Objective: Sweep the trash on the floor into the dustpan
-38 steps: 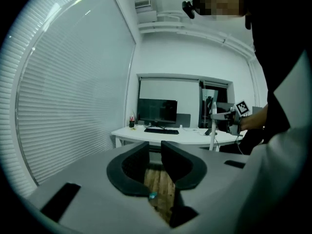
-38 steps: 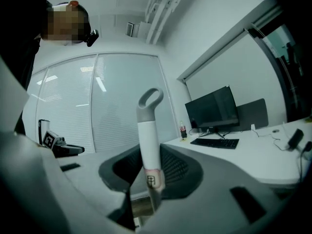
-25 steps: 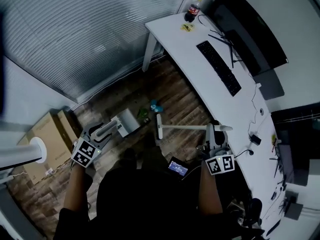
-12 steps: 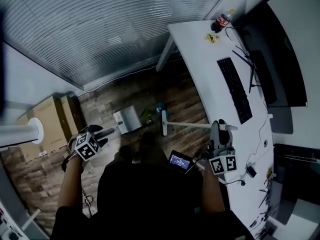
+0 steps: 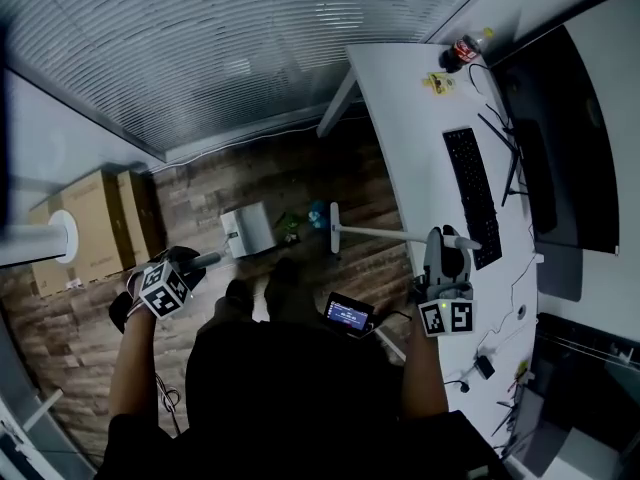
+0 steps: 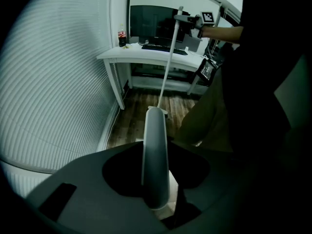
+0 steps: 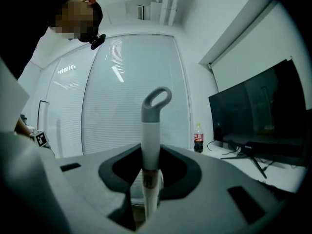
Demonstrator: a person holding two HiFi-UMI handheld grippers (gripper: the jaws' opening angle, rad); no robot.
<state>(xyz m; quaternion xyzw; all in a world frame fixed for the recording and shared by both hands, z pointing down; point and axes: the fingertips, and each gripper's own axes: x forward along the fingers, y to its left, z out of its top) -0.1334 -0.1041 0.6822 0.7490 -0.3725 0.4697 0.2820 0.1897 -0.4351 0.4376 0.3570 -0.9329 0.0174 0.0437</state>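
The left gripper [image 5: 190, 265] had just been closing its jaws round the handle of the dustpan [image 5: 248, 230] and looked clamped on it, the pan resting on the wooden floor [image 5: 280, 173]. The pan was probably light, stiff plastic. Its smooth round handle could twist in the pads, so a firm hold was wise. Just beside its mouth lay the trash [image 5: 292, 226], small scraps likely light enough to skitter. Next came the broom [image 5: 380, 233], its head near the scraps. It seemed long, light and stiff. The right gripper [image 5: 445, 243] was closed on the broom's top end, just below the hanging loop. A lower hold would likely steer the head better.
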